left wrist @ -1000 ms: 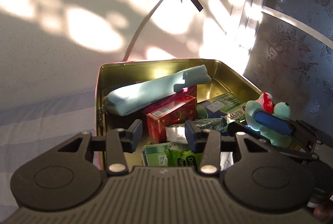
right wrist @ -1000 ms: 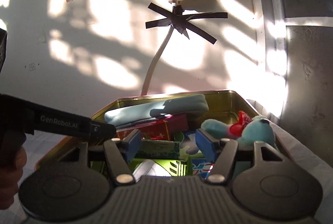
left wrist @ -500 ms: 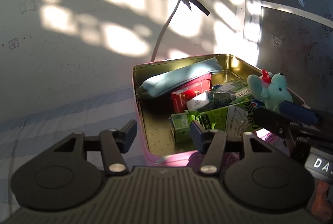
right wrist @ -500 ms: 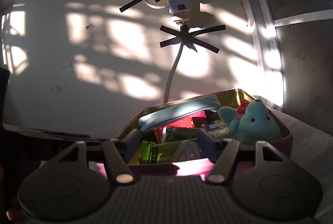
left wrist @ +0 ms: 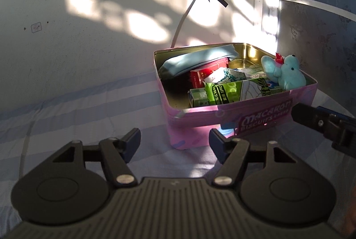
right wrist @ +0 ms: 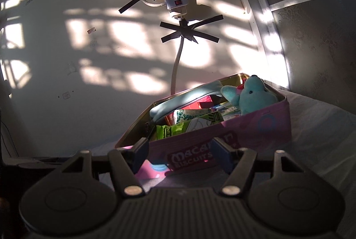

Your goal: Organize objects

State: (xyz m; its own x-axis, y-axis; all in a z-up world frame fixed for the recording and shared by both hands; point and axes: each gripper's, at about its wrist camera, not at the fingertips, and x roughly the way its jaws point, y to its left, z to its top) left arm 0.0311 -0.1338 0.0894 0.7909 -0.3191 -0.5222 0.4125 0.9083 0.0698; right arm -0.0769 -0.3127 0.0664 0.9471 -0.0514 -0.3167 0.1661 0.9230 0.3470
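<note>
Pink rectangular biscuit tin [left wrist: 233,114] sits open on striped bedding [left wrist: 77,110] beside a wall, holding a turquoise plush toy [left wrist: 287,73] and packets; left gripper [left wrist: 174,142], jaws just widened, is empty; right gripper [right wrist: 179,153] hovers parted, empty.

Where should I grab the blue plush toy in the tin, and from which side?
Grip the blue plush toy across its round body, coming down from above. It sits upright in the pink biscuit tin corner, poking above the rim; the walls block a side approach.
</note>
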